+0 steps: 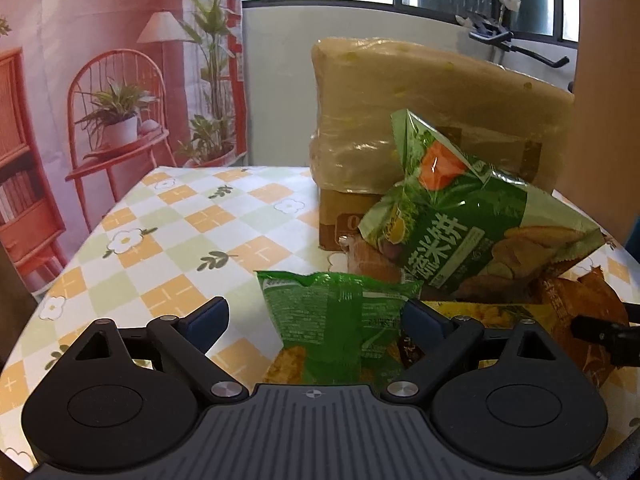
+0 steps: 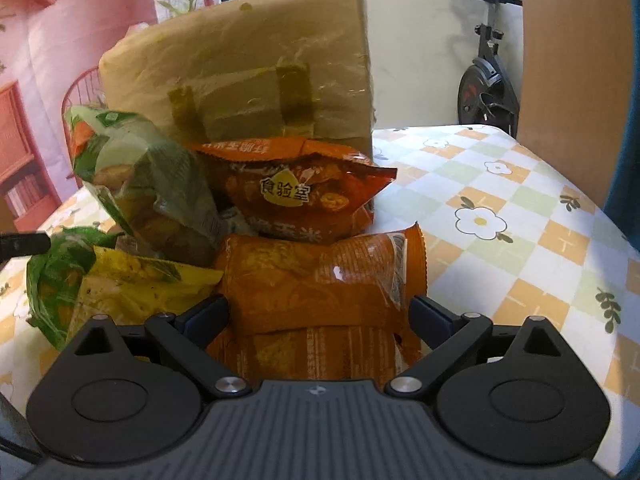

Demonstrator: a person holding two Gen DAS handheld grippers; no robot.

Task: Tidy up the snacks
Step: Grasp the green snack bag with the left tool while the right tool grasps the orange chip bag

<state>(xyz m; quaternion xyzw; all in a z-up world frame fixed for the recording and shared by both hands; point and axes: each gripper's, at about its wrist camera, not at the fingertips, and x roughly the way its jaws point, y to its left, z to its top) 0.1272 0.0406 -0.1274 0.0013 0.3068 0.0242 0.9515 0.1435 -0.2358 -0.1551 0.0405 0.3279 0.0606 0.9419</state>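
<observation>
A pile of snack bags lies on the checkered tablecloth in front of a taped cardboard box (image 1: 420,120). My left gripper (image 1: 314,314) is open, its fingers on either side of a bright green bag (image 1: 336,320). Behind it a larger green rice-cracker bag (image 1: 472,220) leans on the box. My right gripper (image 2: 318,312) is open around an orange bag (image 2: 320,280) lying flat. A second orange bag (image 2: 304,188) sits behind it, with a green bag (image 2: 148,176) and a yellow bag (image 2: 136,284) to the left. The right gripper's tip shows in the left wrist view (image 1: 600,332).
The cardboard box (image 2: 256,72) stands at the back of the table. Bare tablecloth (image 1: 168,232) stretches to the left of the pile and more of it (image 2: 500,216) to the right. An exercise bike (image 2: 486,88) stands beyond the table's far right edge.
</observation>
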